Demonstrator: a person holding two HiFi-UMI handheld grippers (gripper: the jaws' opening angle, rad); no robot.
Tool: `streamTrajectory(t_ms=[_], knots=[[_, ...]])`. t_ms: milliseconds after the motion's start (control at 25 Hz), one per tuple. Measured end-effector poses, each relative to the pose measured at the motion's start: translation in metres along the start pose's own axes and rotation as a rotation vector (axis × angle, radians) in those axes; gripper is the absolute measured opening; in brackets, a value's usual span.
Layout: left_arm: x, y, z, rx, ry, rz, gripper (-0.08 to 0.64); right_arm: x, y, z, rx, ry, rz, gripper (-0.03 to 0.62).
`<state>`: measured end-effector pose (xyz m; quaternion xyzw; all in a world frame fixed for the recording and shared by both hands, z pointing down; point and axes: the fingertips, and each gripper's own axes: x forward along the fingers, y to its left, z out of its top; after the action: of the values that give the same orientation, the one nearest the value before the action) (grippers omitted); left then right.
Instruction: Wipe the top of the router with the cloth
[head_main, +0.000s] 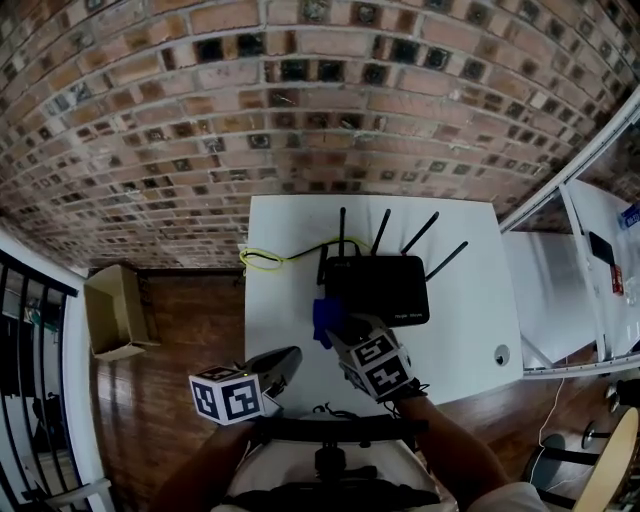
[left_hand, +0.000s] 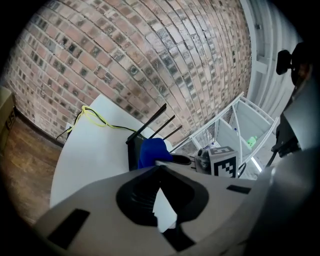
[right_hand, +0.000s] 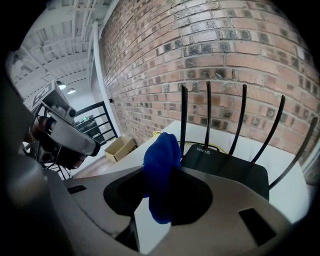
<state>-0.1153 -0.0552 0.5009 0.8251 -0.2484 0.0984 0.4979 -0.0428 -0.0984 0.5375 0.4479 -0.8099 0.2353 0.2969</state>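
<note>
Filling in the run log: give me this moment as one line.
right gripper: shut on blue cloth | cloth: by router, near-left corner | left gripper: empty, apart

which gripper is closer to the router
Right. The right gripper, holding the blue cloth, is at the router's near left corner; the left gripper hangs farther back, over the table's front edge.

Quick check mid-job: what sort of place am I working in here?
Most likely an indoor office or loft-style workspace: an exposed brick wall, a white table carrying a black router, and a wooden floor with a cardboard box beside the table.
</note>
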Motion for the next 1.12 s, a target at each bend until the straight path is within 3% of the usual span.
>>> streamTrajectory(t_ms=[200, 600, 840, 1120], knots=[[-0.002, 0.004, -0.009, -0.006, 0.031, -0.007, 0.025, 0.003, 0.008, -0.019, 0.008, 0.048, -0.022, 0.127], [-0.005, 0.011, -0.03, 0.016, 0.108, -0.04, 0.025, 0.016, 0.0, -0.029, 0.054, 0.11, -0.184, 0.129], [-0.024, 0.017, -0.03, 0.019, 0.094, -0.04, 0.025, 0.012, 0.005, -0.036, 0.076, 0.095, -0.194, 0.128], [-0.034, 0.019, -0.023, 0.017, 0.047, -0.035, 0.025, -0.035, -0.042, -0.07, 0.049, 0.092, -0.241, 0.129]])
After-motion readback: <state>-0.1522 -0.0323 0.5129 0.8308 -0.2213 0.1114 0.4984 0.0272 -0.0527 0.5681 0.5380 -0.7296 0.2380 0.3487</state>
